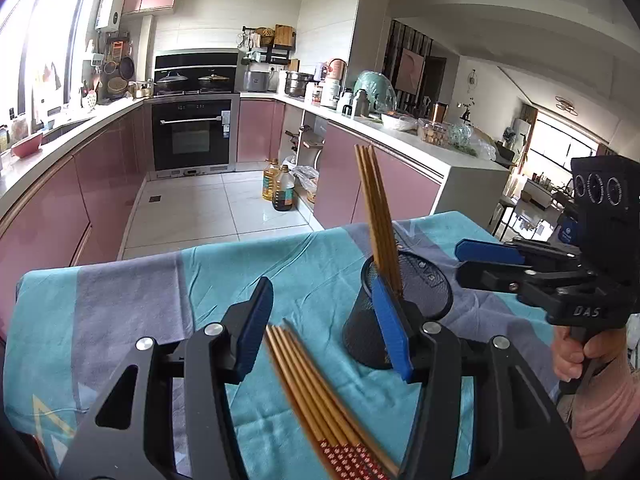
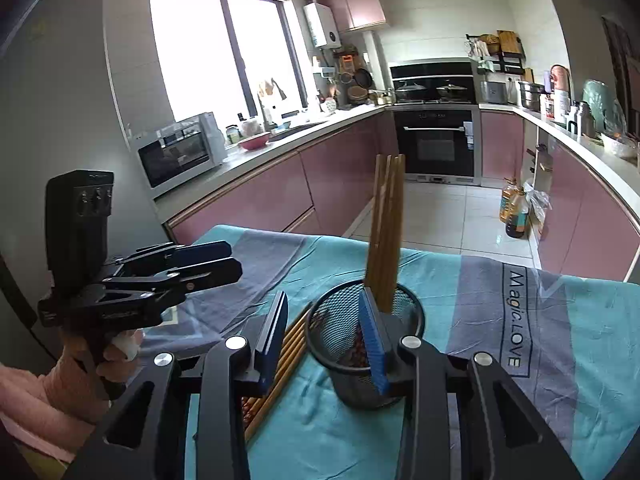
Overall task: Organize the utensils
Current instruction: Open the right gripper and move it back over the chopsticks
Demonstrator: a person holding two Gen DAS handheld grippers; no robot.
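Though apart, two grippers (image 1: 320,284) (image 2: 324,296), one holder (image 1: 360,332).

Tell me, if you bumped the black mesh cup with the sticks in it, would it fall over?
Probably it could. The mesh cup looks light and see-through, and the chopsticks stand tall above its rim, leaning to one side, so it seems top-heavy. The wrinkled cloth beneath may let it wobble rather than slide.

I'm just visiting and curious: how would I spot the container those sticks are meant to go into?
Find the table under the teal and grey cloth. Near its middle stands a black mesh cup, round and open-topped. Unlike the loose chopsticks lying flat beside it, it holds a bundle of chopsticks standing up.
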